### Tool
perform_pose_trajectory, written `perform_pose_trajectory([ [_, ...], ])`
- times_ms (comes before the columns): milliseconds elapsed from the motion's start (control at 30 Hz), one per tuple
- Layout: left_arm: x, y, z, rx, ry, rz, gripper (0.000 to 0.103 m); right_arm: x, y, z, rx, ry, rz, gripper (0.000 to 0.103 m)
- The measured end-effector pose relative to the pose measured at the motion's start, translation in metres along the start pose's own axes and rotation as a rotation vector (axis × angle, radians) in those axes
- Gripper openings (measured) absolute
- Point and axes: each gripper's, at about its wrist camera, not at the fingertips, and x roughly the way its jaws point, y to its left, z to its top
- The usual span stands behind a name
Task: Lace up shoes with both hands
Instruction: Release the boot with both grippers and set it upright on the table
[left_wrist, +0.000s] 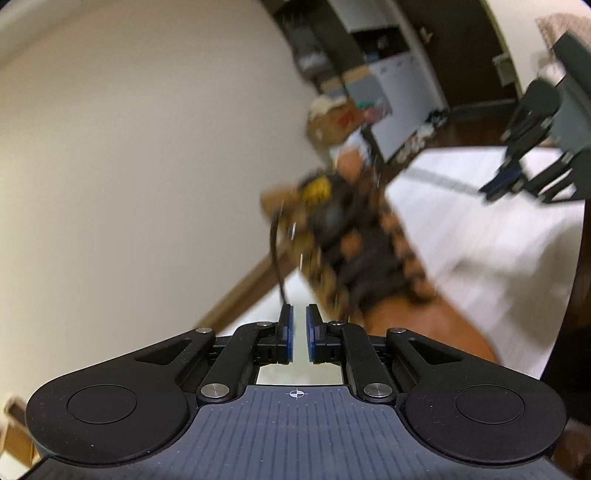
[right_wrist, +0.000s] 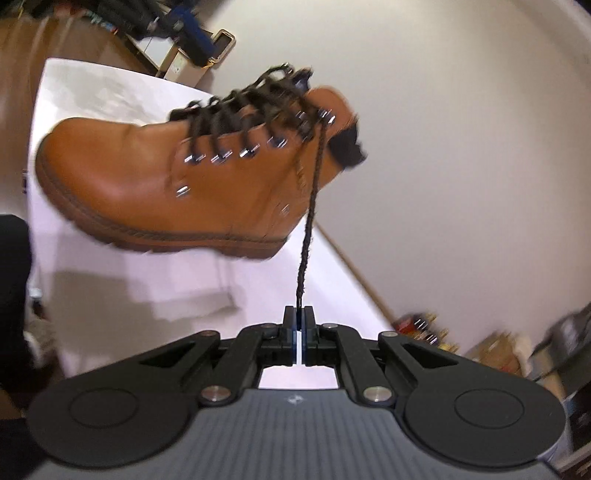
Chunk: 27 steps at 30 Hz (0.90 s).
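Pinching the limp, thin lace (right_wrist: 310, 218) near its tip in clenched right tongs (right_wrist: 298, 314), left tongs (left_wrist: 299, 314) parted, leaving the stiff boot (right_wrist: 177, 177) alone.

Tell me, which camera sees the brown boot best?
The right wrist view: the boot shows side-on and fairly sharp, with its dark lace running to the right gripper. The left wrist view shows it blurred, from its open top.

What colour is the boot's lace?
Dark brown, nearly black lace on a tan boot; clearest in the right wrist view.
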Motion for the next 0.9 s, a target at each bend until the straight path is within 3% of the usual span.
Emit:
perform_pose_trajectory([
  [200,0.013,0.004,-0.027,-0.055,0.066,-0.021,0.010,0.052,0.030,0.053,0.059,-0.016,0.026,0.005],
  [267,0.014,0.003,-0.035,-0.057,0.084,-0.042,0.010,0.054,0.046,0.055,0.116,-0.025,0.051,0.014],
  [400,0.013,0.000,-0.051,-0.069,0.099,-0.104,0.006,0.061,0.077,0.061,0.333,-0.065,0.232,0.017],
  [500,0.008,0.000,-0.058,-0.093,0.094,-0.103,0.002,0.067,0.094,0.063,0.471,-0.071,0.402,0.017],
  [533,0.007,0.001,-0.059,-0.111,0.107,-0.099,0.002,0.069,0.100,0.064,0.486,-0.067,0.421,0.017],
  [733,0.010,0.003,-0.052,-0.182,0.171,-0.067,0.001,0.089,0.124,0.071,0.530,-0.057,0.461,0.017],
  [900,0.011,0.005,-0.052,-0.226,0.174,-0.052,0.000,0.092,0.130,0.077,0.564,-0.049,0.468,0.017],
])
